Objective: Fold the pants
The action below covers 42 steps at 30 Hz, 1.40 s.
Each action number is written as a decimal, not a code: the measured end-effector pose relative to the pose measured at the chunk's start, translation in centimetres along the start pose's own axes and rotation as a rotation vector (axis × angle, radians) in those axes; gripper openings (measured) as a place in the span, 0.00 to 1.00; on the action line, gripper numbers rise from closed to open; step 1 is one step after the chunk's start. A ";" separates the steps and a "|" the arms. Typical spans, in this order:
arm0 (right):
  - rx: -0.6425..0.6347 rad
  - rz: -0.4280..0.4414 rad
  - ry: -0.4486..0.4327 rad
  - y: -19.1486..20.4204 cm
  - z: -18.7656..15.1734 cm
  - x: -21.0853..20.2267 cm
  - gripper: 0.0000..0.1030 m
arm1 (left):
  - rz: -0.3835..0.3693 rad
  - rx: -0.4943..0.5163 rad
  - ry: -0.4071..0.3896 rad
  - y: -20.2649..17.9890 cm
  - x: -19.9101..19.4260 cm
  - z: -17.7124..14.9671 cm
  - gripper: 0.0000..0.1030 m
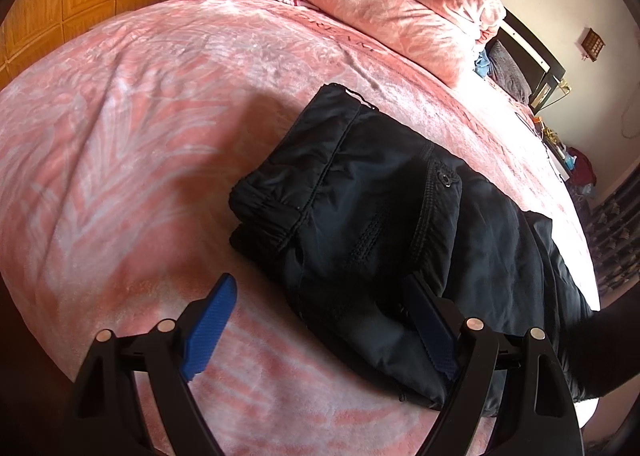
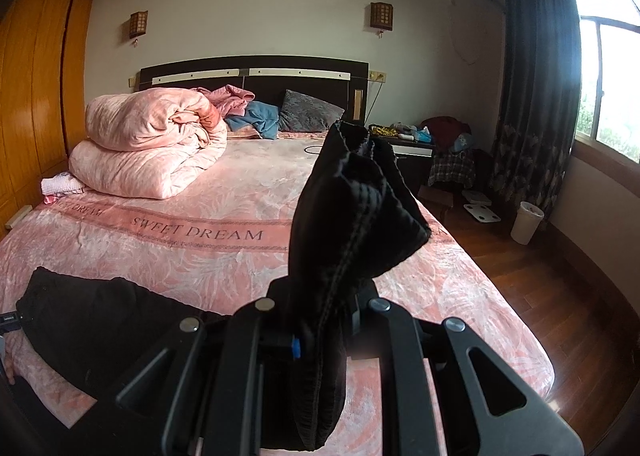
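Your right gripper point(image 2: 320, 320) is clamped on a thick end of the black pants point(image 2: 352, 215), and the pinched fabric stands up from the jaws toward twelve o'clock in the right wrist view, hiding both fingertips. You seem to be holding this end raised so it can be carried over the rest of the garment for the next fold.

Your left gripper point(image 1: 320, 328) has its blue-padded fingers point(image 1: 208, 332) spread wide apart and holds nothing. Its right finger lies over the near edge of the pants; whether it touches the cloth cannot be told. Its left finger hovers over bare pink blanket point(image 1: 120, 135). This looks like a ready position to pin or smooth the bundle.

The pants point(image 1: 380, 223) lie partly folded on the bed, filling the centre of the left wrist view and trailing toward four o'clock. The fold looks about midway done.

Farther out, a rolled pink duvet point(image 2: 148, 143) sits at ten o'clock near the dark headboard point(image 2: 256, 73). On the floor at three o'clock stands a white bin point(image 2: 526, 221); its contents are too small to make out. A cluttered nightstand point(image 2: 404, 147) stands at one o'clock.
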State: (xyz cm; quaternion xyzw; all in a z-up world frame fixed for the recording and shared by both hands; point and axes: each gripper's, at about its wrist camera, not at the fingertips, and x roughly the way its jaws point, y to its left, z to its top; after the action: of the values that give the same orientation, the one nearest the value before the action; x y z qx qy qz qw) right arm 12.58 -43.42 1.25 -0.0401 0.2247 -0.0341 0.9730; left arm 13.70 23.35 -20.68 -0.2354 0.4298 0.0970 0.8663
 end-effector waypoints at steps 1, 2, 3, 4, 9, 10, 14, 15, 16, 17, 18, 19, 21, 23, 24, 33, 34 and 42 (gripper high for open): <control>-0.008 0.000 0.001 0.3 0.0 0.0 0.13 | -0.005 -0.004 0.000 0.1 0.0 0.0 0.83; -0.020 0.000 0.002 0.8 0.1 0.0 0.13 | -0.009 -0.007 0.000 0.2 -0.1 0.0 0.83; -0.031 -0.001 0.002 1.2 0.1 0.1 0.13 | -0.012 -0.010 0.000 0.2 -0.1 0.0 0.83; -0.044 -0.003 0.003 1.7 0.2 0.1 0.13 | -0.015 -0.012 0.000 0.3 -0.1 0.0 0.83; -0.088 0.000 0.007 3.5 0.2 0.5 0.13 | -0.026 -0.014 -0.002 0.4 -0.2 -0.1 0.83; -0.095 0.000 0.009 3.8 0.2 0.6 0.13 | -0.028 -0.015 -0.003 0.5 -0.2 0.0 0.83; -0.116 0.001 0.017 4.8 0.1 0.9 0.13 | -0.039 -0.025 -0.001 0.6 -0.3 0.0 0.83; -0.123 0.001 0.018 5.1 0.1 1.0 0.13 | -0.040 -0.025 -0.001 0.6 -0.3 0.0 0.83; -0.128 0.002 0.020 5.3 0.1 1.0 0.13 | -0.041 -0.024 -0.002 0.6 -0.3 0.0 0.83; -0.133 0.003 0.022 5.6 0.1 1.1 0.13 | -0.042 -0.024 -0.002 0.6 -0.3 0.0 0.83; -0.139 0.003 0.022 5.8 0.0 1.2 0.13 | -0.042 -0.025 -0.003 0.6 -0.3 -0.1 0.83; -0.146 0.003 0.021 6.1 0.0 1.2 0.13 | -0.042 -0.025 -0.003 0.6 -0.3 -0.1 0.83; -0.160 0.003 0.021 6.5 -0.1 1.3 0.13 | -0.044 -0.026 -0.001 0.7 -0.2 -0.1 0.83; -0.168 0.006 0.022 6.8 -0.2 1.4 0.13 | -0.046 -0.027 0.000 0.7 -0.2 0.0 0.83; -0.173 0.007 0.022 7.0 -0.2 1.5 0.13 | -0.046 -0.028 0.000 0.7 -0.2 0.0 0.83; -0.218 0.014 0.018 8.2 -0.7 1.6 0.13 | -0.048 -0.033 0.002 0.7 -0.1 0.1 0.83; -0.226 0.014 0.018 8.2 -0.7 1.6 0.13 | -0.048 -0.033 0.001 0.7 -0.1 0.0 0.83; -0.266 0.019 0.023 9.5 -0.8 2.1 0.13 | -0.052 -0.035 0.002 0.7 -0.1 0.1 0.83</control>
State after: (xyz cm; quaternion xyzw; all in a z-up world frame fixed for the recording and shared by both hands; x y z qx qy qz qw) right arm 14.52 -34.23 -1.25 -0.1661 0.2387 0.0049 0.9568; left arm 13.44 23.98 -20.81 -0.2619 0.4226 0.0818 0.8638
